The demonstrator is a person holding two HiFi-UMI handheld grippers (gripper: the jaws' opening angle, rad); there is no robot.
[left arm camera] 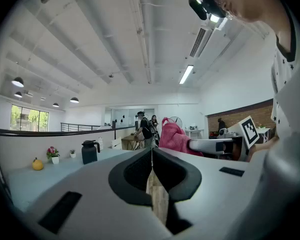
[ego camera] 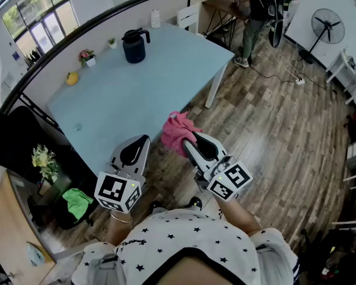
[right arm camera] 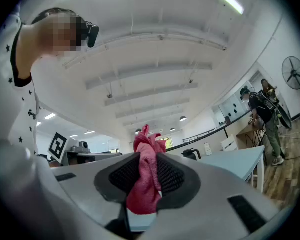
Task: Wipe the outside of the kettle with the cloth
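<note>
A dark blue kettle point(ego camera: 134, 45) stands at the far side of the light blue table point(ego camera: 142, 94); it also shows small in the left gripper view point(left arm camera: 89, 151) and the right gripper view point(right arm camera: 191, 154). My right gripper point(ego camera: 186, 143) is shut on a pink cloth point(ego camera: 177, 132), held off the table's near edge, well short of the kettle. The cloth point(right arm camera: 145, 178) bunches between the jaws and sticks up past them. My left gripper point(ego camera: 134, 151) hangs beside it, jaws shut with nothing between them point(left arm camera: 151, 171). From the left gripper view the cloth point(left arm camera: 176, 138) shows to the right.
On the table's far edge sit a yellow fruit point(ego camera: 72, 78), two small potted plants point(ego camera: 86, 57) and a white bottle point(ego camera: 156, 18). A black railing point(ego camera: 77, 31) runs behind. A person point(ego camera: 255, 13) stands at a desk further off; a fan point(ego camera: 327, 26) stands at right. Wood floor lies below.
</note>
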